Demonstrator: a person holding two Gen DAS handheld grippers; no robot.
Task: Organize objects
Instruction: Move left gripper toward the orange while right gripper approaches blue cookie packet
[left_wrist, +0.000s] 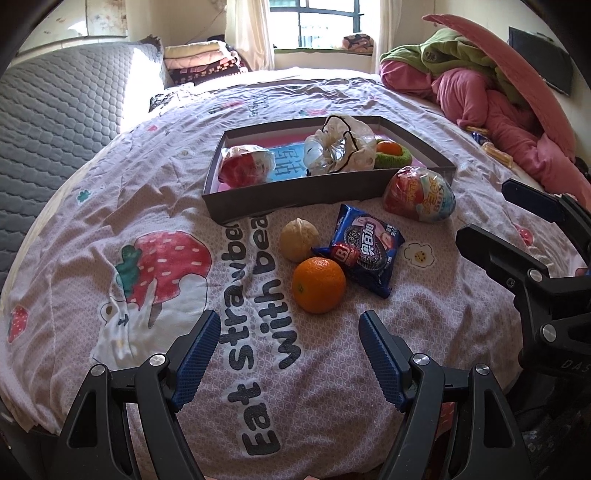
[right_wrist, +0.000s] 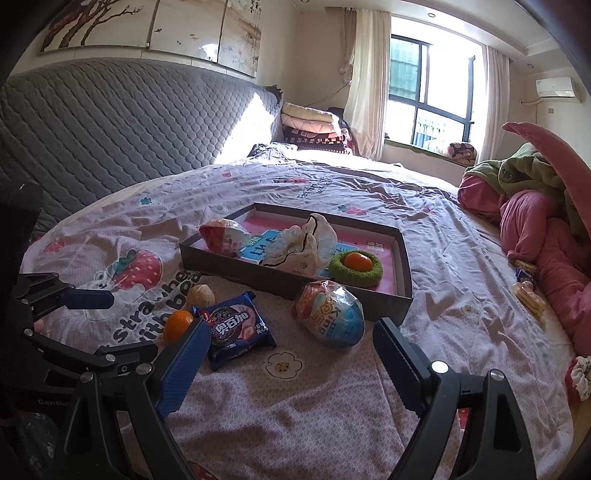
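Left claw (left_wrist: 288, 354) hangs over the bedsheet (left_wrist: 332, 387) with its blue pads spread wide and nothing between them. Right claw (right_wrist: 288, 365) is the same deal, jaws wide apart and empty, pointed at the loose stuff. Closest to the left claw is an orange (left_wrist: 318, 285), touching a blue cookie packet (left_wrist: 364, 248), with a walnut (left_wrist: 298, 240) just behind the orange. A bit further back, a wrapped toy egg (left_wrist: 419, 194) lies right against the grey box (left_wrist: 295, 201), near its corner. Inside the box: another wrapped egg (left_wrist: 246, 165) on the left, a crumpled plastic bag (left_wrist: 341, 146) in the middle, and a small orange in a green knitted ring (left_wrist: 393, 152) on the right. Pink bedding (left_wrist: 498, 110) is heaped at the far right of the bed.
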